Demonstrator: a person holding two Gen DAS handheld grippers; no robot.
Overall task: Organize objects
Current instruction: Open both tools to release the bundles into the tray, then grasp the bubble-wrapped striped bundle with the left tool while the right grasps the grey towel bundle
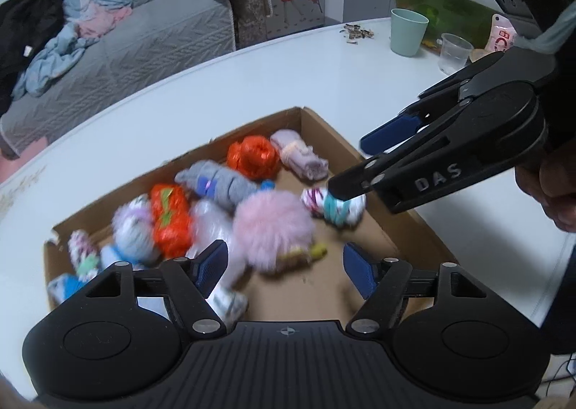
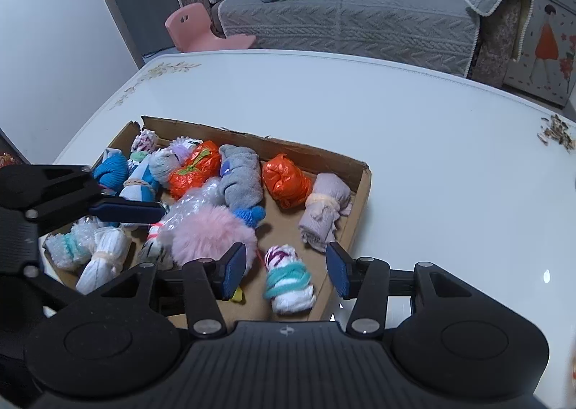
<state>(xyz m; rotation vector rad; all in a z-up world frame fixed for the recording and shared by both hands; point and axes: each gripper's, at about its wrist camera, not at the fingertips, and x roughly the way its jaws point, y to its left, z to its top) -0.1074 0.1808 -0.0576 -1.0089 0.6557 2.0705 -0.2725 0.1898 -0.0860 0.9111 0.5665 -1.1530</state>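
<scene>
Striped sock roll lies in the cardboard tray, lengthwise between the right gripper fingers, parted and untouching; left gripper gapes empty.

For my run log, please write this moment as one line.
left tool: open, empty | right tool: open over white-teal sock roll | cardboard box: full

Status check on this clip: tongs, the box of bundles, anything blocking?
Left tongs open, empty. Right tongs open above the white bundle with teal band, not gripping it. Cardboard box full of bundles. Nothing in the way.
</scene>
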